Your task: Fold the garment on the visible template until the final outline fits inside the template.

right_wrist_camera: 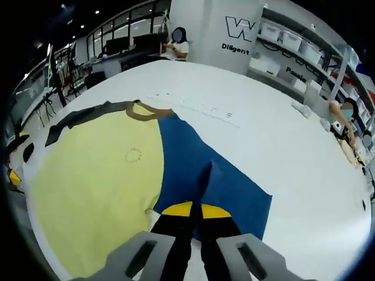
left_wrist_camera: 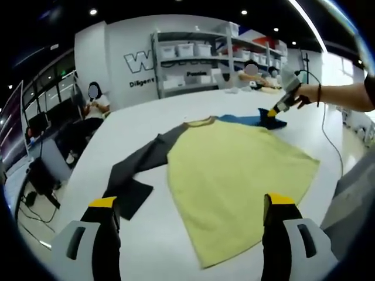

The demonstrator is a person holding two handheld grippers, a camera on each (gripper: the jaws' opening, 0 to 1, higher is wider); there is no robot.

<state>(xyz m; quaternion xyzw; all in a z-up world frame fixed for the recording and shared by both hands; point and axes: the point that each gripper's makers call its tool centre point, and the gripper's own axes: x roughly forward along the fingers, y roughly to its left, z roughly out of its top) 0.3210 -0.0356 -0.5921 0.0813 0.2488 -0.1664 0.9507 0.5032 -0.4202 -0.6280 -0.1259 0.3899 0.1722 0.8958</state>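
The garment [left_wrist_camera: 234,175], soft, light and floppy, lies flat on the white table [right_wrist_camera: 263,146]; the right gripper [right_wrist_camera: 196,212] is closed on its blue sleeve [right_wrist_camera: 217,181], while the left gripper [left_wrist_camera: 190,211] hangs wide open and empty above the hem, a good edge to grasp.

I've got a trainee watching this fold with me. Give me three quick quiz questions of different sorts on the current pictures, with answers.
1. True or false: the right gripper is shut on the blue sleeve.
2. Which colour is the shirt body? A red, B yellow, C white.
3. Fill in: the left gripper hovers with jaws ____ above the table.

Key: 1 true; 2 B; 3 open. The grey sleeve lies spread flat on the table, away from both grippers.
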